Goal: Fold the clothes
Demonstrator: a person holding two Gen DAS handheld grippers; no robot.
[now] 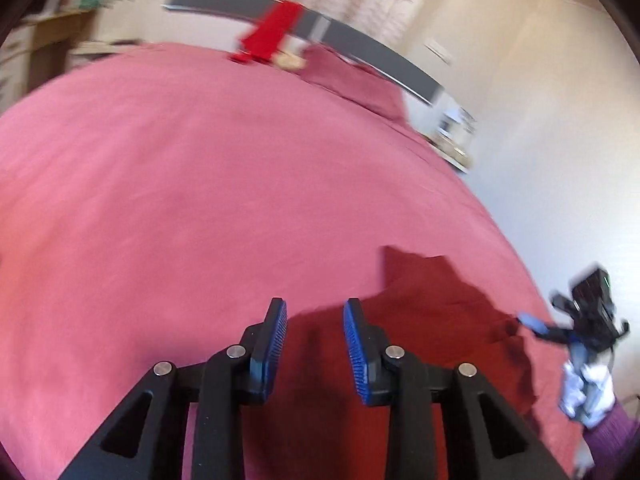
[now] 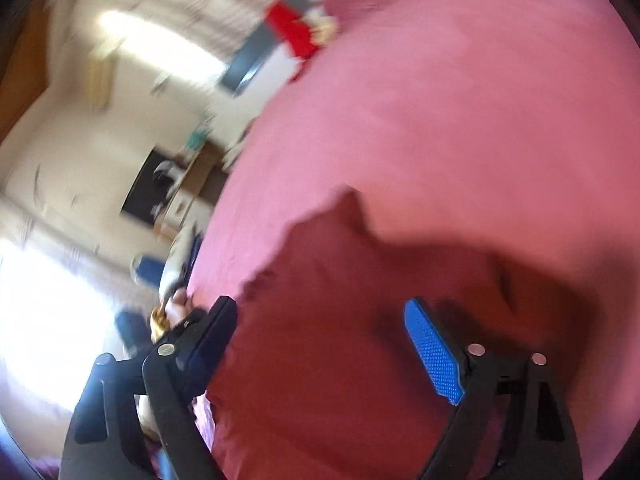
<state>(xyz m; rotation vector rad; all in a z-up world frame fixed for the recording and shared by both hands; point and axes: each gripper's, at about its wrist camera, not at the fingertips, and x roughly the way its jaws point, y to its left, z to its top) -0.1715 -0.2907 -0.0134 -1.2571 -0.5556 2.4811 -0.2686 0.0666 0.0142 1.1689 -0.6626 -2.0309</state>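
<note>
Left wrist view: my left gripper (image 1: pixel 315 340) hangs with a clear gap between its jaws, gripping nothing, over the near edge of the dark red garment (image 1: pixel 420 312), which spreads ahead and rightward across the pink bedspread (image 1: pixel 180 180). My right gripper (image 2: pixel 320 344) (spread wider, also empty) hovers directly above the cloth, so it is nearer. Blur hides the garment's shape and folds.

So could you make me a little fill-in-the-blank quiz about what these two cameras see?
1. The dark red garment lies on a bed with a ____ cover.
2. The left gripper has its jaws ____, with nothing between them.
3. The pads on the right gripper are coloured ____.

Missing words: pink; open; blue
</note>
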